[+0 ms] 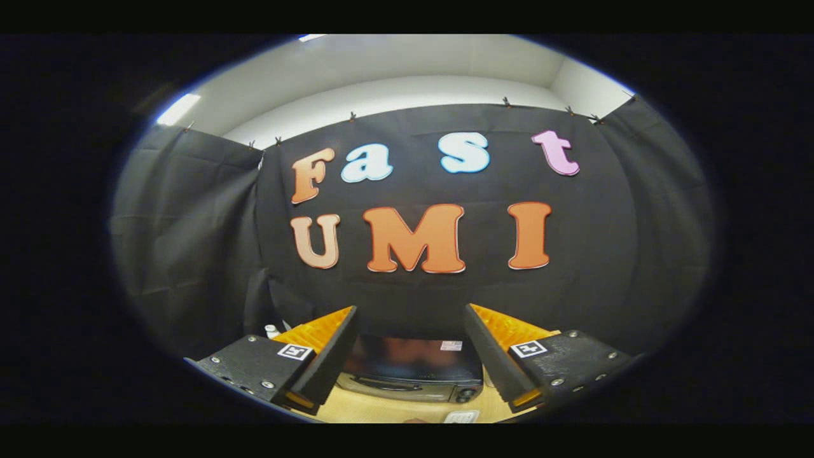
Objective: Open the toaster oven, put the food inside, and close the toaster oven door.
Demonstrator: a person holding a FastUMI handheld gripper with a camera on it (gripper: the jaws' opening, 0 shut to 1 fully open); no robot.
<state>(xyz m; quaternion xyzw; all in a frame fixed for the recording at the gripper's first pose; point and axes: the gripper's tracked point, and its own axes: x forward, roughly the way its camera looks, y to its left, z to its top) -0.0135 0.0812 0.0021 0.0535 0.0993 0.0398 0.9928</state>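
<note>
The toaster oven (413, 369) sits on a wooden table below and ahead of me, seen from above between my two fingers. Its top is dark and glossy, its door looks shut, and a handle bar (388, 384) runs along the front with a knob (466, 394) at its right end. My gripper (410, 312) is open and held high over the oven, with nothing between the fingers (331, 353). The food is hidden from me.
The light wooden table (381, 410) runs out in front of the oven. A small white object (461, 416) lies on it near the oven's front. A small white bottle top (271, 331) peeks out left of the left finger. Black cloth walls close the booth behind and at both sides.
</note>
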